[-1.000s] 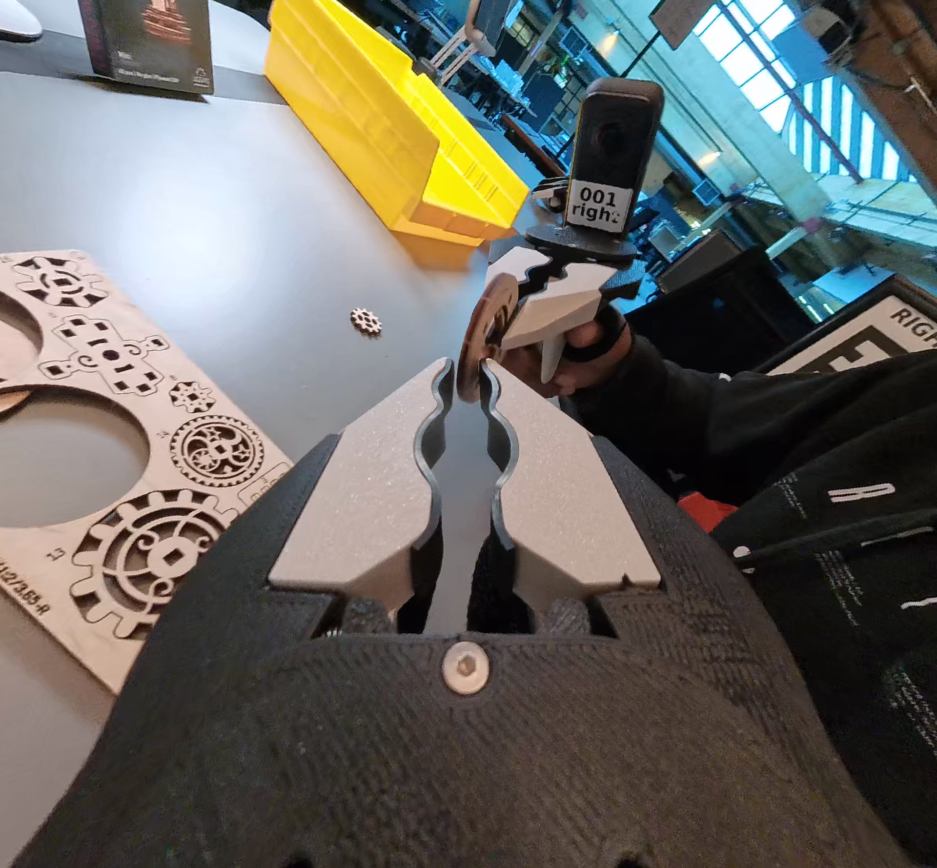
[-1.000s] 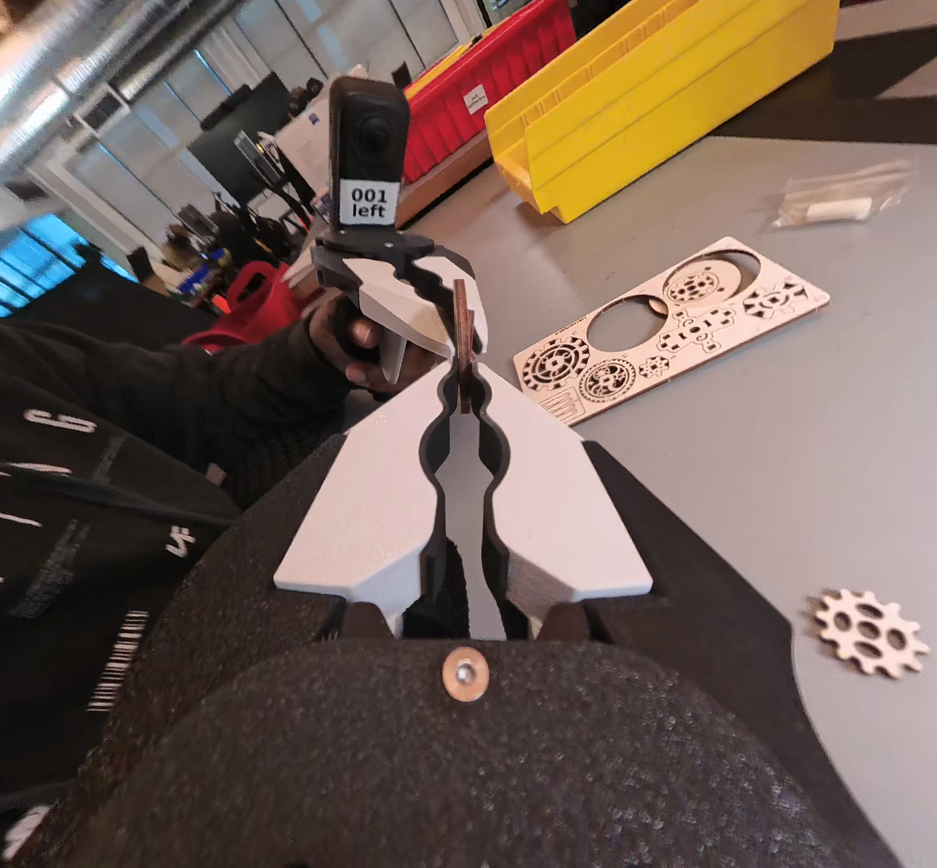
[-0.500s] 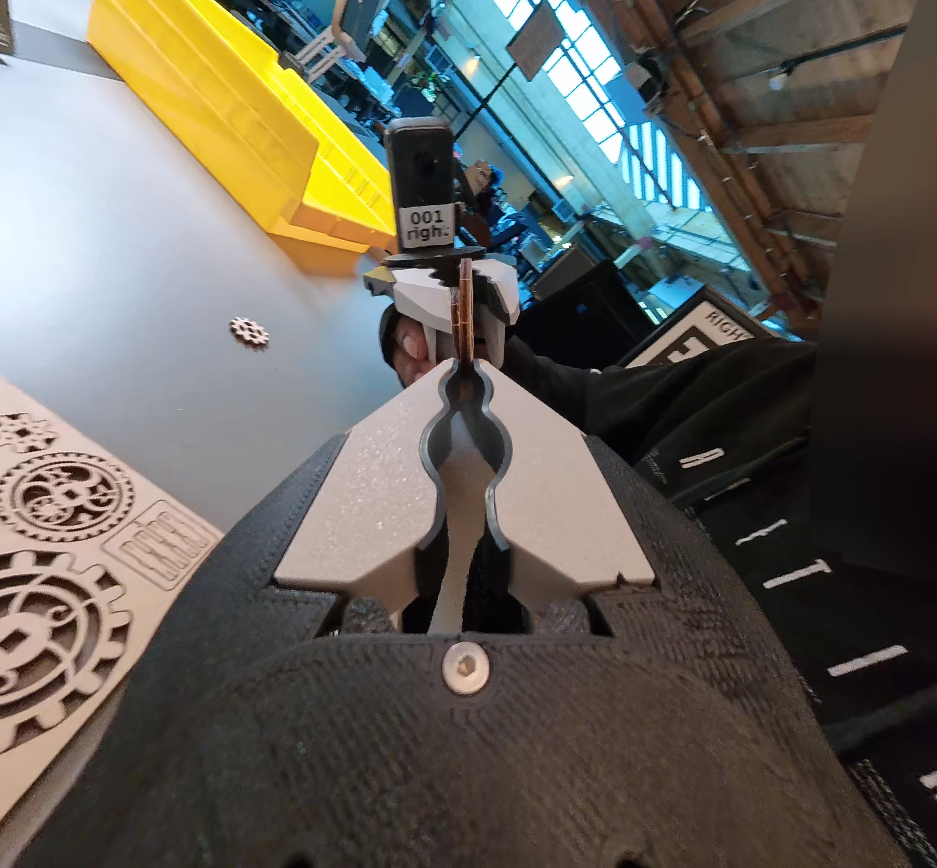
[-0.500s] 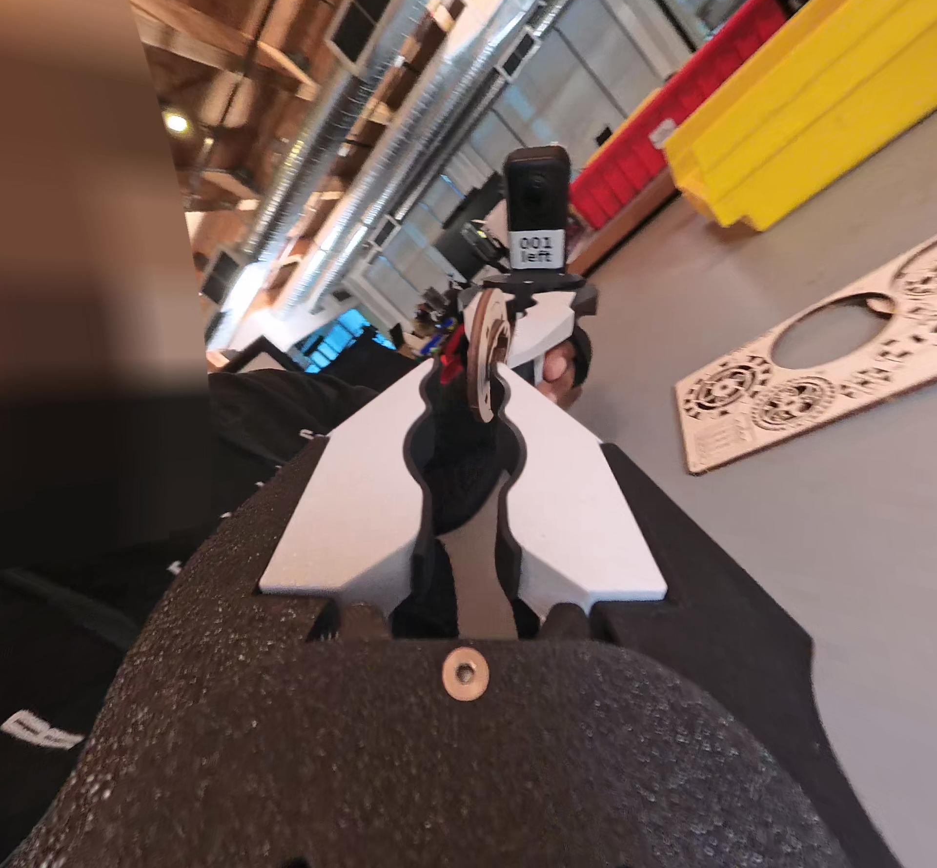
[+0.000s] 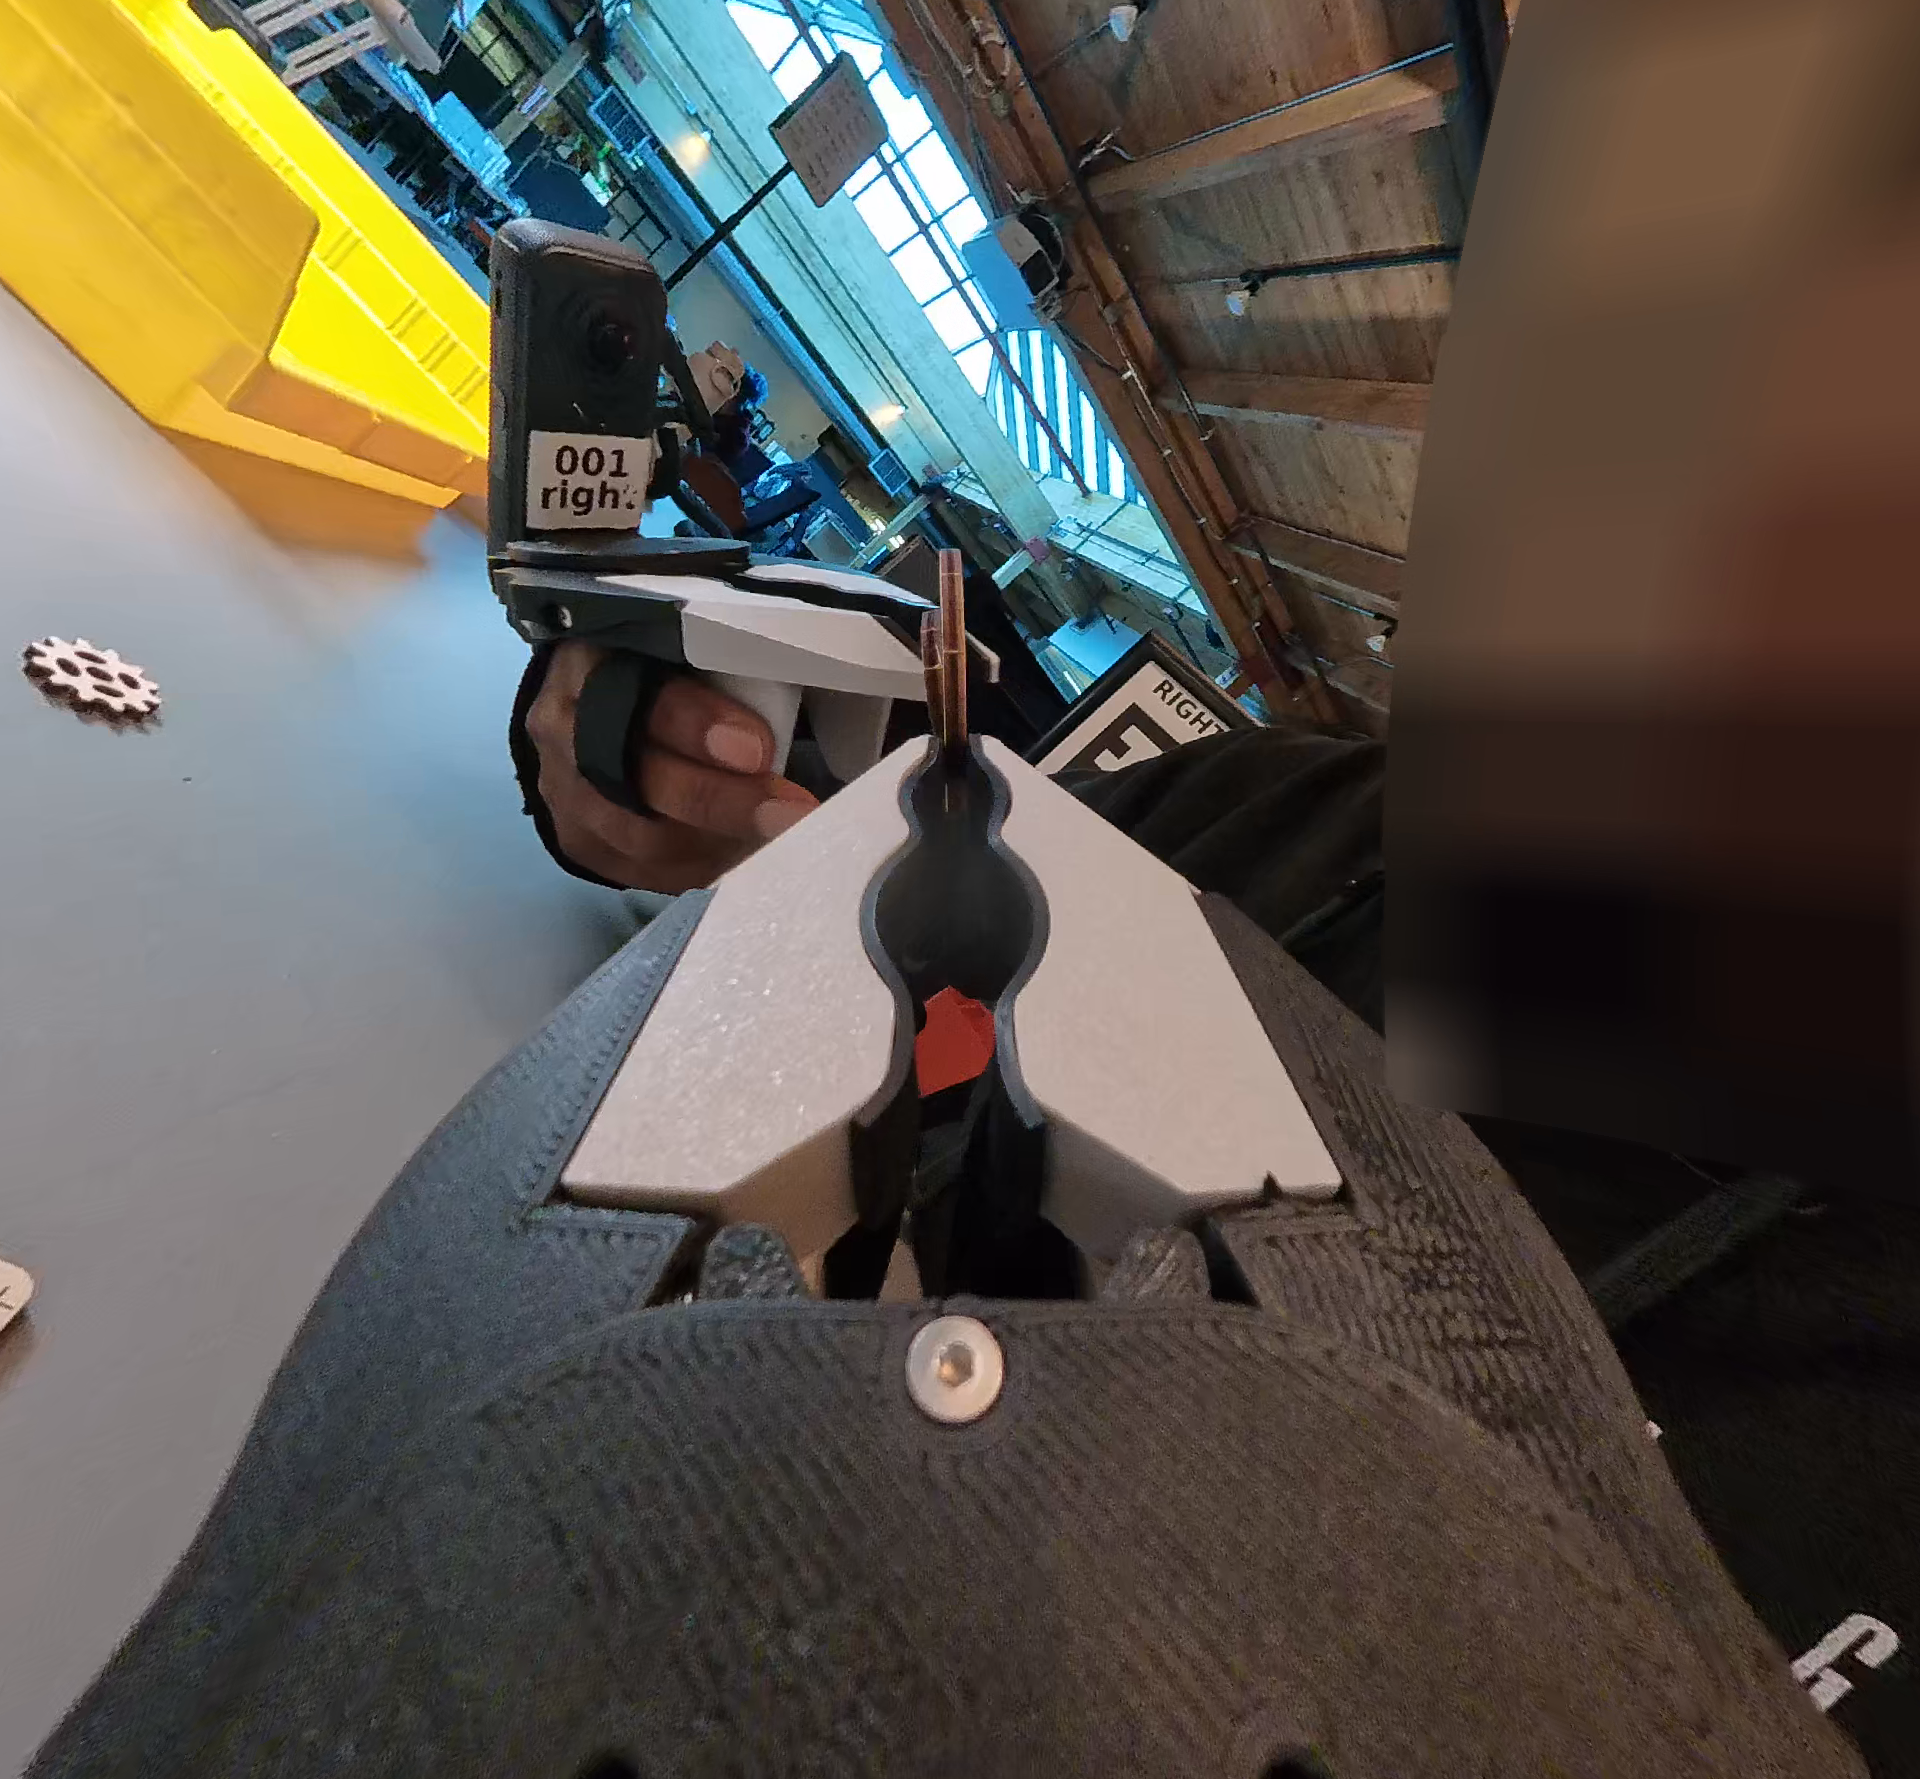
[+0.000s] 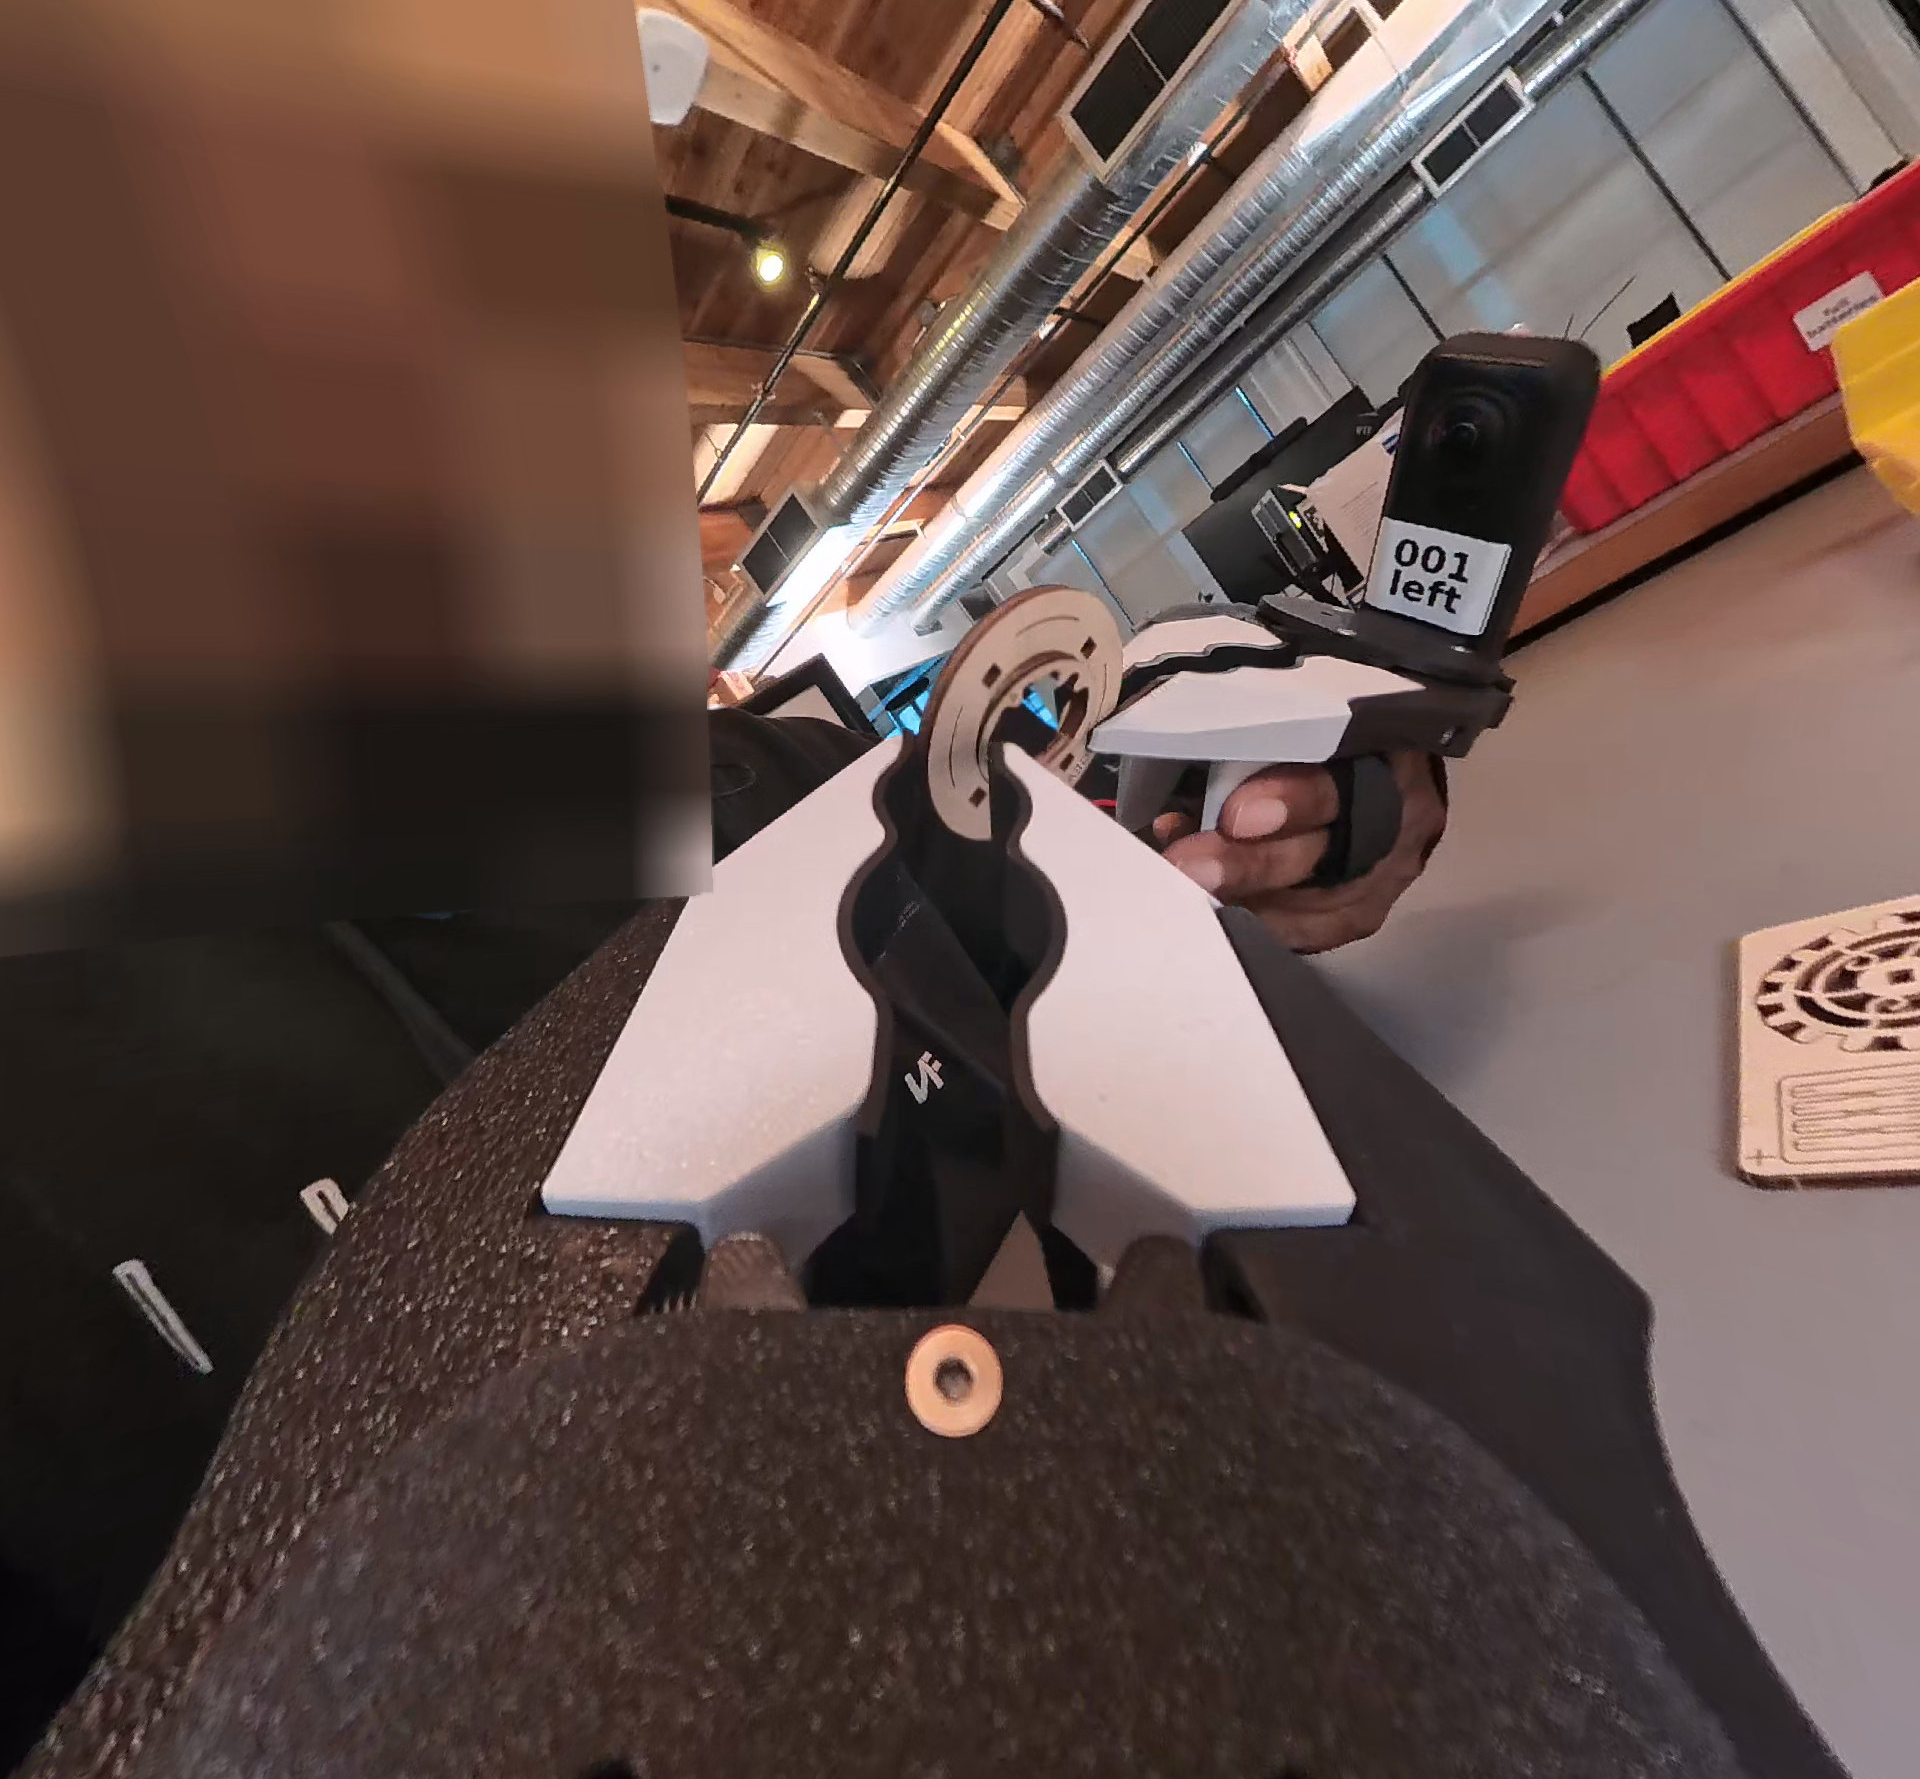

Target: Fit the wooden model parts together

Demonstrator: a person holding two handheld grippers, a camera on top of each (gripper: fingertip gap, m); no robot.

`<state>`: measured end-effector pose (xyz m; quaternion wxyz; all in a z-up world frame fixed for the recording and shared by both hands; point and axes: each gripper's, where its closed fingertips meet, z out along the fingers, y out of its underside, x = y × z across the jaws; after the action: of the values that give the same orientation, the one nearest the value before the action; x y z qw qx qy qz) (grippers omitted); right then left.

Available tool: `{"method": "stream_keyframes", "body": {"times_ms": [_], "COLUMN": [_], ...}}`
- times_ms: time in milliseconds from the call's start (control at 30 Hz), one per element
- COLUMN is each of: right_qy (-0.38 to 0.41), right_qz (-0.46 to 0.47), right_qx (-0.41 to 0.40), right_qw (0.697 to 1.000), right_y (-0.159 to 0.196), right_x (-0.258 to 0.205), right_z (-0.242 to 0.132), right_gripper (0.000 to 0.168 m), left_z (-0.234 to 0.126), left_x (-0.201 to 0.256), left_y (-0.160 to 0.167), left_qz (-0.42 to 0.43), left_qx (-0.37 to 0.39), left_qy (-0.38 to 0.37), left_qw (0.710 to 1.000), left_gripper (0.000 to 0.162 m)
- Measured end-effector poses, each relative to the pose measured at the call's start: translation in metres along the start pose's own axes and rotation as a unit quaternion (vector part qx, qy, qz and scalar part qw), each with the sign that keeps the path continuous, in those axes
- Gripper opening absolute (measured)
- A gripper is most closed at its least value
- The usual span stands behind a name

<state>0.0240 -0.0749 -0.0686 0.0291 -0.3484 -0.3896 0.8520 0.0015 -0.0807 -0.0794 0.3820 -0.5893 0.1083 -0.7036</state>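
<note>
Left wrist view: the left claw point(image 5: 951, 753) was clenched on the lower edge of a wooden disc point(image 5: 948, 659), seen edge-on as a thin upright strip raised above the grey counter point(image 5: 260, 898).
Right claw in that view: the right claw point(image 5: 961, 664) reached in from the left, its tips meeting the same disc; a hand point(image 5: 665, 773) gripped its handle.
Right wrist view: here the disc point(image 6: 1023, 711) showed its face, a flat ring with a large central hole and small notches around it.
Right claw grip: the right claw point(image 6: 961, 789) was clenched on the lower rim of the disc.
Left claw in that view: the left claw point(image 6: 1127, 690) came in from the right and pinched the disc's opposite rim, a hand point(image 6: 1320, 836) on its handle.
Where the disc was: held in the air between both claws, clear of the counter point(image 6: 1558, 794).
Loose gear: a small wooden gear point(image 5: 91, 680) lay flat on the counter, well apart from the claws.
Parts sheet: a wooden sheet point(image 6: 1839, 1054) of cut-out gears lay flat near the right edge.
Bins: a yellow bin point(image 5: 187, 202) stood at the far side of the counter; a red bin point(image 6: 1745, 389) stood farther off.
</note>
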Motion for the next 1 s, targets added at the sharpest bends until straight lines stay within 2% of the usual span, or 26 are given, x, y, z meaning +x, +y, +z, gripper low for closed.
{"method": "stream_keyframes", "body": {"times_ms": [33, 133, 200, 300, 400, 500, 633, 767, 1000], "right_qy": [0.004, 0.017, 0.041, 0.112, 0.236, 0.324, 0.362, 0.379, 0.388], "right_qz": [-0.006, -0.025, -0.043, -0.104, -0.181, -0.236, -0.257, -0.254, -0.224], "right_qx": [0.001, -0.009, -0.014, 0.018, 0.02, -0.015, -0.052, -0.087, -0.198], "right_qw": [1.0, 1.0, 0.998, 0.988, 0.955, 0.916, 0.894, 0.886, 0.872], "right_y": [-0.001, -0.002, -0.006, -0.039, -0.068, -0.077, -0.071, -0.057, -0.005], "right_x": [0.0, -0.001, 0.0, 0.0, 0.007, 0.012, 0.018, 0.03, 0.062], "right_z": [-0.002, -0.006, -0.009, -0.028, -0.057, -0.075, -0.08, -0.082, -0.067], "right_gripper": [0.011, 0.009, 0.015, 0.016, 0.019, 0.022, 0.024, 0.024, 0.025], "left_z": [-0.001, -0.003, -0.005, -0.012, -0.018, -0.021, -0.019, -0.02, -0.018], "left_x": [0.002, 0.001, -0.001, -0.01, -0.025, -0.041, -0.05, -0.056, -0.068], "left_y": [-0.002, -0.004, -0.006, -0.012, -0.017, -0.013, -0.005, -0.001, 0.009], "left_qz": [0.001, 0.002, 0.0, 0.014, 0.03, 0.042, 0.053, 0.06, 0.07], "left_qx": [0.004, 0.009, 0.013, 0.027, 0.036, 0.021, -0.001, -0.012, -0.043], "left_qy": [0.003, -0.001, -0.002, -0.036, -0.089, -0.137, -0.158, -0.172, -0.209], "left_qw": [1.0, 1.0, 1.0, 0.999, 0.995, 0.989, 0.986, 0.983, 0.974], "left_gripper": [0.002, 0.002, 0.002, 0.001, 0.001, 0.002, 0.001, 0.002, 0.002]}}
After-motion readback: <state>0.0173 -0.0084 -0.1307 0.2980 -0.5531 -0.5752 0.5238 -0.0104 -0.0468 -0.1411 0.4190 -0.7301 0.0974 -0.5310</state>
